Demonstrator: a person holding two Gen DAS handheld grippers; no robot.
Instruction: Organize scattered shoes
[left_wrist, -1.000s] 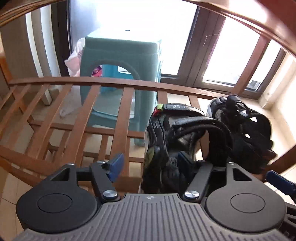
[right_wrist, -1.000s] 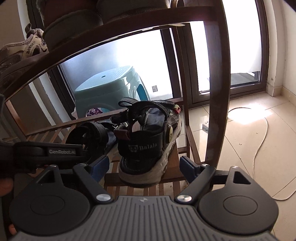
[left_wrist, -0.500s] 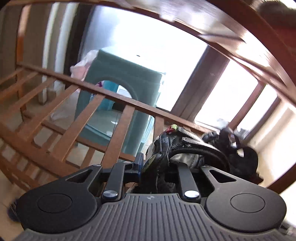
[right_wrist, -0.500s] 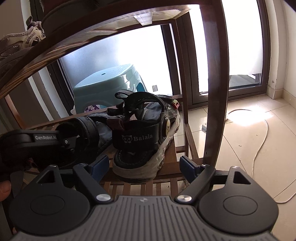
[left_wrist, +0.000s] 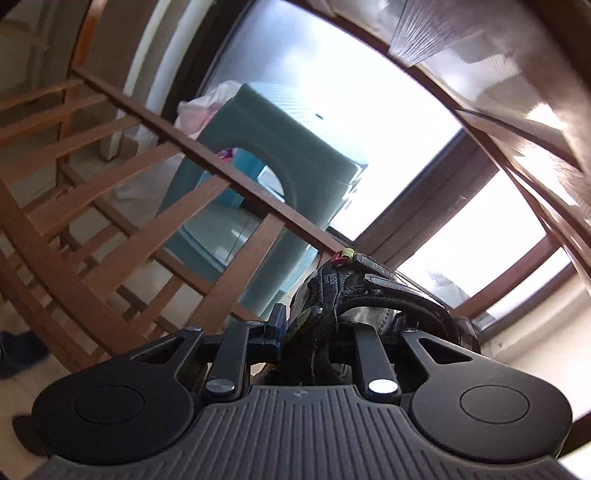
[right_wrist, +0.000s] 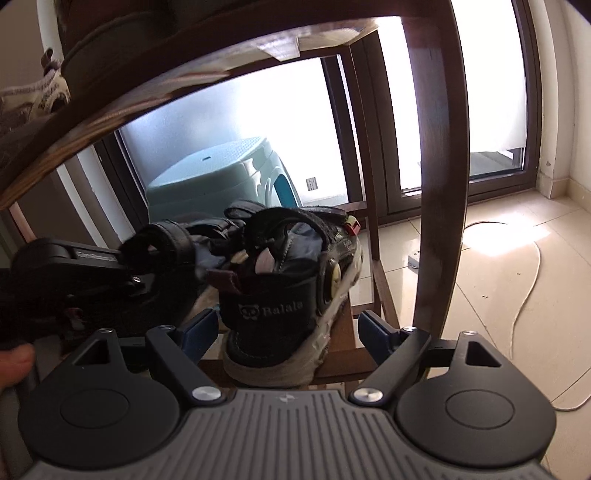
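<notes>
The left gripper is clamped on the heel strap of a dark sandal, its fingers drawn close together with the blue pad of one finger pressed against the sandal's side. The view from this gripper is tilted, so the slats of the wooden shoe rack run diagonally behind the sandal. Whether the sandal's sole is touching the rack cannot be told from here.

The right gripper stands wide open and holds nothing. Its two blue-padded fingers sit on either side of the heel of a second sandal, close to it but with a gap on the right side. This sandal rests upright on the rack's slatted shelf, at its right end beside a dark upright post. Just to its left lies the gripped sandal, with the left gripper's black body reaching in from the left edge.

Beyond the rack stands a teal plastic stool, in front of a bright window with dark frames. A white cable trails over the tiled floor on the right.
</notes>
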